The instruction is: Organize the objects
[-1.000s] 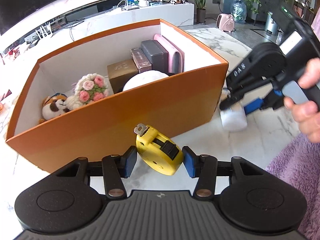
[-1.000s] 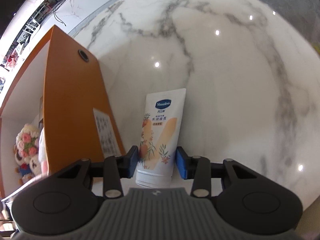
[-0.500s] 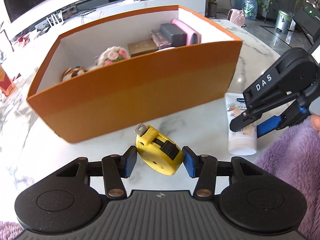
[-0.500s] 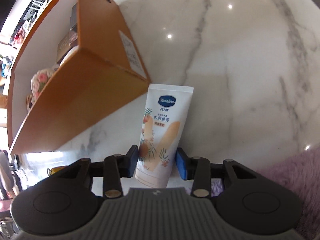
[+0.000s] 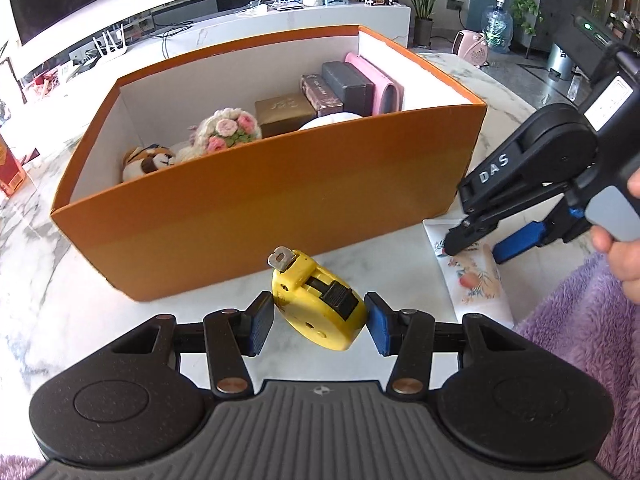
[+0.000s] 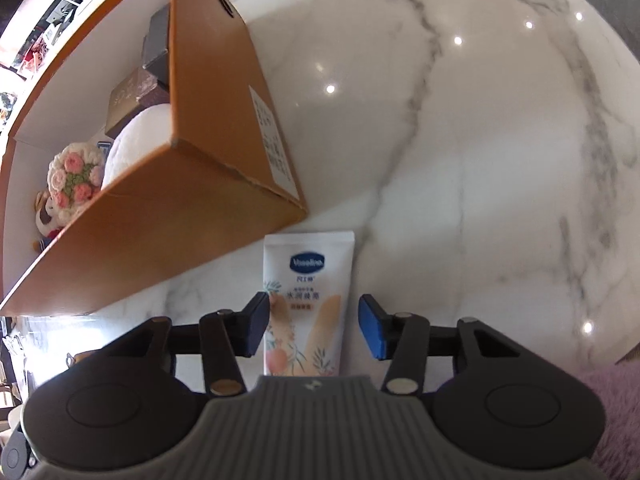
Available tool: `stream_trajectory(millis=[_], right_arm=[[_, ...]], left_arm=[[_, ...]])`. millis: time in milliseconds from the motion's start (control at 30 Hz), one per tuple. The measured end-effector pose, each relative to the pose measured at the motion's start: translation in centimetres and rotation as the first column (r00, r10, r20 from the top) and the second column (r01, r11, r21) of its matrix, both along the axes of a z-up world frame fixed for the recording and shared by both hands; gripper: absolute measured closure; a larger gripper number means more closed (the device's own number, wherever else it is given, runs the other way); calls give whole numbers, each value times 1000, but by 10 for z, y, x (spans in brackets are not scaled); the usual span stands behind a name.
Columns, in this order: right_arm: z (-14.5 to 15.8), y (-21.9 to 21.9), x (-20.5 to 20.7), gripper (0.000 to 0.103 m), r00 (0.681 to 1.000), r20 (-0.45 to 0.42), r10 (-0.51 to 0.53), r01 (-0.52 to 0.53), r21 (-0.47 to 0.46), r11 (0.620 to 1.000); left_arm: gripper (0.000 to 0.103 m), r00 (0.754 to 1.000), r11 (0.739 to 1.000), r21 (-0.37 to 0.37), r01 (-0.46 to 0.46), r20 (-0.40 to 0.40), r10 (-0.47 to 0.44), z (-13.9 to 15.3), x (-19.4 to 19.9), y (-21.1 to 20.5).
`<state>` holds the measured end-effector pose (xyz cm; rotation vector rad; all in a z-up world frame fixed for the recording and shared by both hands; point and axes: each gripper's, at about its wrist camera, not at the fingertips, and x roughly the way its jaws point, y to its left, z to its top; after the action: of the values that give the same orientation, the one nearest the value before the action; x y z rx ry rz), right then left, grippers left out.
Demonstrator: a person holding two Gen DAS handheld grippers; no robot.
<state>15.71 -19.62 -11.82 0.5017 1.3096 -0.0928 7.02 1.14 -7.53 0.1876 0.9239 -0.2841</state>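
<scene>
Widening since a moment ago, the right gripper [image 6: 313, 326] is releasing the lotion tube [image 6: 307, 304] lying between its fingers; the left gripper [image 5: 319, 322] is pinching the tape measure [image 5: 316, 300] — lift it clear over the orange box [image 5: 280, 192] ahead.

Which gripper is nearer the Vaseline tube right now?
Right. The right gripper straddles the Vaseline tube, fingers either side, not closed. The left gripper sits apart, around the yellow tape measure.

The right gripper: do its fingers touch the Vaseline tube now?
Apart. In the right wrist view the right gripper is open around the Vaseline tube: bare marble shows between the tube and the blue pad, though the other pad meets its edge.
</scene>
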Motion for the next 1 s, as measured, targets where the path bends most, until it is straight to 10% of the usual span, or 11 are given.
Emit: stream_trajectory(millis=[200,433,767,833,933,1000], right_arm=[[6,17,2,58,994,74,75,-70,-79,994],[13,26,-13,103,988,109,111,-101,-89,991],[56,22,-43,103,964,203,174,-166,-56,985],[45,27,-33,93,974,149,173,-168,-47,985],[7,12,-19,53,979,101,177,-176,-15,984],[2,17,-18,52,976,90,196,-195,-22,981]], left_arm=[[46,1000,1000,17,-1,-23,2,-5,4,-4],[46,1000,999,32,-19,-11,19,1,-3,-2],[46,1000,1000,28,-12,-12,13,9,-8,-5],[46,1000,1000,18,-13,-23,13,7,-9,-6],[46,1000,999,29,-14,-25,15,5,-13,-7],[46,999,999,36,-23,-27,24,4,-14,-6]])
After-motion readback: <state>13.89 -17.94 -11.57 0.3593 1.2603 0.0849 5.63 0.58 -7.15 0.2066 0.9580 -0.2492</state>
